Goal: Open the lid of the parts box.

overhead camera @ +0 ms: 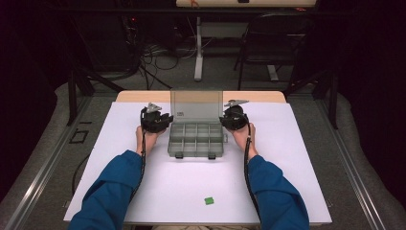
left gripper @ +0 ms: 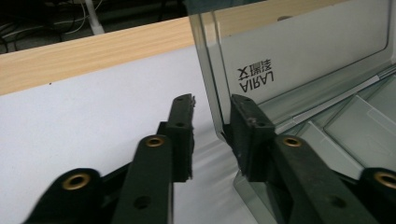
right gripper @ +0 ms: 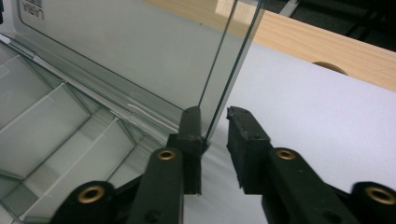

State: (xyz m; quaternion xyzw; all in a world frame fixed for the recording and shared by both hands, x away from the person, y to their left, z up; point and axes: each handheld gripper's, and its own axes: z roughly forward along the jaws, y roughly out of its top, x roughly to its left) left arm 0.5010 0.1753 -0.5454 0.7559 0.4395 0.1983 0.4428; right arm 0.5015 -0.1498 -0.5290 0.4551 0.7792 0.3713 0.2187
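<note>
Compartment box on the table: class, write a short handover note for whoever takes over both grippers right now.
Left gripper: jaws apart, straddling the left edge of the lid, not clamped.
Right gripper: jaws apart around the lid's right edge, not clamped.
Compartment box: mid-table, compartments look empty.
Done: lid stands upright, open.
Left: a small green block lies near the front edge of the table, untouched; probably goes into the box.

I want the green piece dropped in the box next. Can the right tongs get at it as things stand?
Probably yes. The green piece lies alone on the white mat, nothing around it. The right tongs stand open astride the lid edge, gripping nothing, so they are free to pull back to it.
</note>
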